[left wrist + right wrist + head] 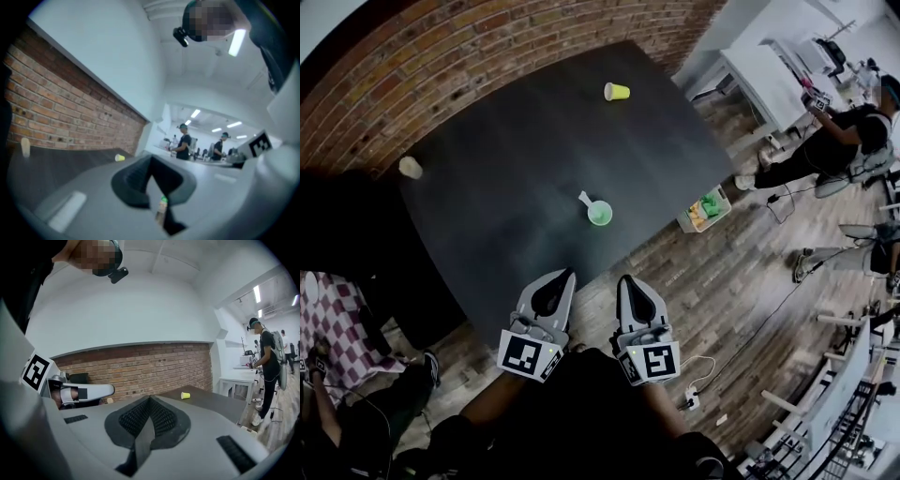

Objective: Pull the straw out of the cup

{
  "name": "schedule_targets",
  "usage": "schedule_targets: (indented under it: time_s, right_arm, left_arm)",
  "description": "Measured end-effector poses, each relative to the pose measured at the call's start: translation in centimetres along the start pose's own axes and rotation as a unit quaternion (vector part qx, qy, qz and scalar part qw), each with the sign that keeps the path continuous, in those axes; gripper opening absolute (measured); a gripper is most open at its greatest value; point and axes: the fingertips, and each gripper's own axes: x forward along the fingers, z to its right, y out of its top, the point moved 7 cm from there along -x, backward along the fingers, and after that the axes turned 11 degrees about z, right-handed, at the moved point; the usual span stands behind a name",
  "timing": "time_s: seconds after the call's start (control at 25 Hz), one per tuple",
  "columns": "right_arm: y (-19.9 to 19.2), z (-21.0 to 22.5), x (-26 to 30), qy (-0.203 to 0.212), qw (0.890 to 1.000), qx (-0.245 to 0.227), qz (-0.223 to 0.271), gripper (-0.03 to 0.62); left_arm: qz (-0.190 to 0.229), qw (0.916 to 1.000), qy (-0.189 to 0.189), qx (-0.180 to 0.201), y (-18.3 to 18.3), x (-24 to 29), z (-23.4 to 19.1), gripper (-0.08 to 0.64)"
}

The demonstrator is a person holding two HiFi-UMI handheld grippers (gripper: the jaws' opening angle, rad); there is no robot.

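A light green cup (599, 215) stands near the front of the black table (516, 178), with a white straw (584, 199) leaning out of it to the upper left. Both grippers hover side by side off the table's near edge, short of the cup and touching nothing. My left gripper (569, 273) has its jaws together and empty; in the left gripper view (151, 159) a bit of the green cup (163, 201) shows through the slit below its tips. My right gripper (623, 278) (150, 399) is shut and holds nothing.
A yellow cup (616, 91) sits at the table's far side and a beige cup (411, 167) at its left corner. A brick wall (441, 56) runs behind. A bin of green and orange items (710, 208) is on the floor at right. People (848, 131) stand by white desks.
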Motion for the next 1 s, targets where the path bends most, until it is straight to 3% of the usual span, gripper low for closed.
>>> schedule_targets:
  time_s: [0.24,0.48,0.76,1.0]
  right_arm:
    - [-0.4,0.5,4.7,0.003,1.0,-0.001,-0.004,0.005]
    - [-0.9,2.2,6.7,0.029,0.999,-0.002,-0.015,0.005]
    - [-1.2,5.2,8.9,0.106,0.993,-0.011,-0.049,0.005]
    - [-2.2,7.4,11.1,0.157,0.986,0.0,-0.05,0.005]
  left_arm:
    - [-0.006,1.0,0.006,-0.002,-0.2,2.5,-3.5,0.005]
    - [-0.012,0.9993,0.035,-0.005,-1.2,4.1,-3.7,0.005]
    - [-0.003,0.9948,0.101,0.013,-1.3,5.8,-2.6,0.005]
    - [0.003,0.9872,0.157,0.027,-2.0,7.0,-2.0,0.005]
